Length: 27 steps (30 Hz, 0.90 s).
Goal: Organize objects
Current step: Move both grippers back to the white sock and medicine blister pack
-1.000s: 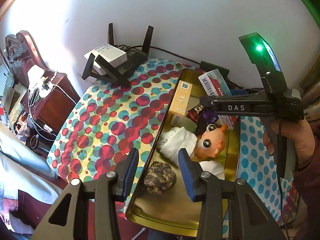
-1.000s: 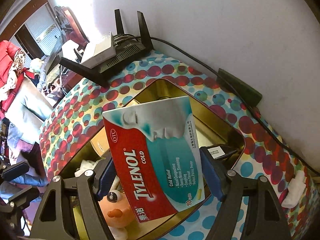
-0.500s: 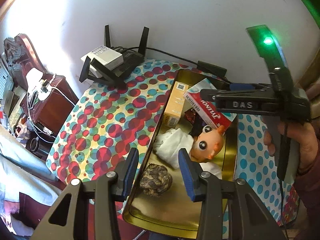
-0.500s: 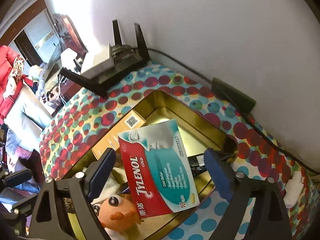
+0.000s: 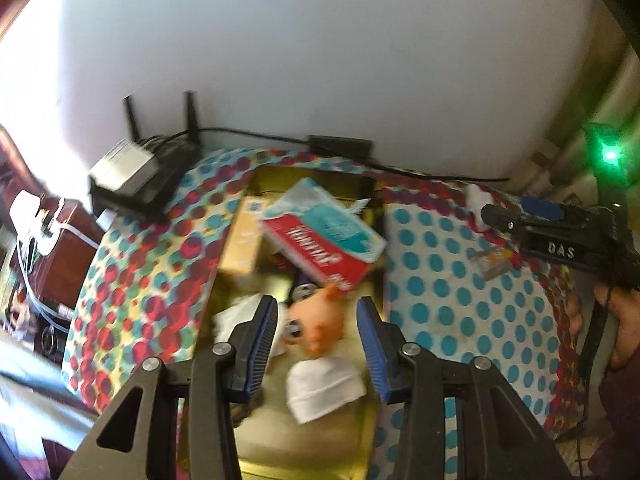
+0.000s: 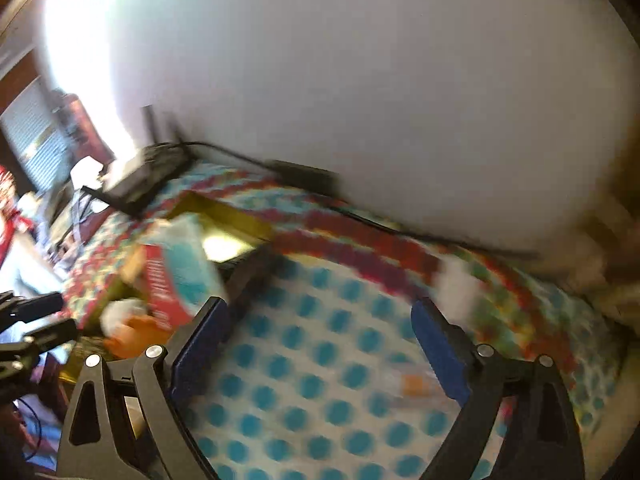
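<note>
**Pill box in the tin, both grippers empty**

While the right wrist view smears almost everything, I can still read the main shapes. My right gripper (image 6: pixel 320 344) has its jaws opening, wide apart, with only dotted cloth (image 6: pixel 320 380) between them; a small orange blur on the cloth near its right finger is too soft to name. The left gripper (image 5: pixel 316 340) has its jaws set apart with nothing pressed between the pads; the doll head (image 5: pixel 320 324) lies beyond them in the tin (image 5: pixel 380 240), not gripped.

The pill box (image 5: pixel 324 236) rests tilted on the pile at the tin's far end, its lettering blurred, one corner reaching the tin's right rim. It covers most of what lies under it. A tan carton (image 5: pixel 242 240) leans along the left wall. A white cloth (image 5: pixel 324 388) sits below the doll head; my left finger hides a dark lump at the tin's near left.

The router (image 5: pixel 136 176) and a cable crowd the far edge by the wall. Right of the tin the cloth is mostly bare, apart from a small flat scrap (image 5: pixel 492 260) near the right gripper's body, where a hand (image 5: pixel 624 328) is cut off by the frame.
</note>
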Motion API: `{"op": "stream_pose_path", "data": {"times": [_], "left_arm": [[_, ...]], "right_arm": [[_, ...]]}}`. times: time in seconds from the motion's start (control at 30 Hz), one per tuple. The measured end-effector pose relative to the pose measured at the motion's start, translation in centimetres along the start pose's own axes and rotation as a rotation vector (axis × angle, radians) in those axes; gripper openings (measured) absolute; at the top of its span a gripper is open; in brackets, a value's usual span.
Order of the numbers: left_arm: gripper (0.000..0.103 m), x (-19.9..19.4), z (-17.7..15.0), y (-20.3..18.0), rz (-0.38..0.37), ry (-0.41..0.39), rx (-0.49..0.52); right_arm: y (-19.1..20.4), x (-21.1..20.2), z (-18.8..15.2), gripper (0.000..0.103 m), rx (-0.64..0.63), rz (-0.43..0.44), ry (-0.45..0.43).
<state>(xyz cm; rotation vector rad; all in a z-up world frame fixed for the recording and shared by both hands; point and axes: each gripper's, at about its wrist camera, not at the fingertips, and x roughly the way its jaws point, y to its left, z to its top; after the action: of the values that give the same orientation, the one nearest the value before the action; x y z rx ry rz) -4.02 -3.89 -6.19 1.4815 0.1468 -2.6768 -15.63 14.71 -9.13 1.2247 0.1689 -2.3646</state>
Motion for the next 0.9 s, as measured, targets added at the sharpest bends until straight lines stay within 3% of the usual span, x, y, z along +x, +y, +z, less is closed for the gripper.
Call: {"op": "stream_pose_path", "data": {"times": [0.13,0.3,0.6,0.9], "left_arm": [[0.042,0.4,0.4,-2.4,-0.023,0.002,0.053],[0.042,0.7,0.8,-4.8,-0.033,0.007,0.106],[0.042,1.3,0.9,-6.9,-0.015,0.023,0.148],[0.042,2.2,1.5,-7.5,0.002,0.033,0.151]], "right_arm": [[-4.9,0.1,-1.2,0.092,0.074,-0.089,0.009],[-8.4,1.9,-1.6,0.092,0.117,-0.127,0.04],[-9.2,6.3,-0.3,0.092,0.136,-0.123,0.083],[-9.5,8.4,-0.4,0.077,0.123,-0.135,0.13]]}}
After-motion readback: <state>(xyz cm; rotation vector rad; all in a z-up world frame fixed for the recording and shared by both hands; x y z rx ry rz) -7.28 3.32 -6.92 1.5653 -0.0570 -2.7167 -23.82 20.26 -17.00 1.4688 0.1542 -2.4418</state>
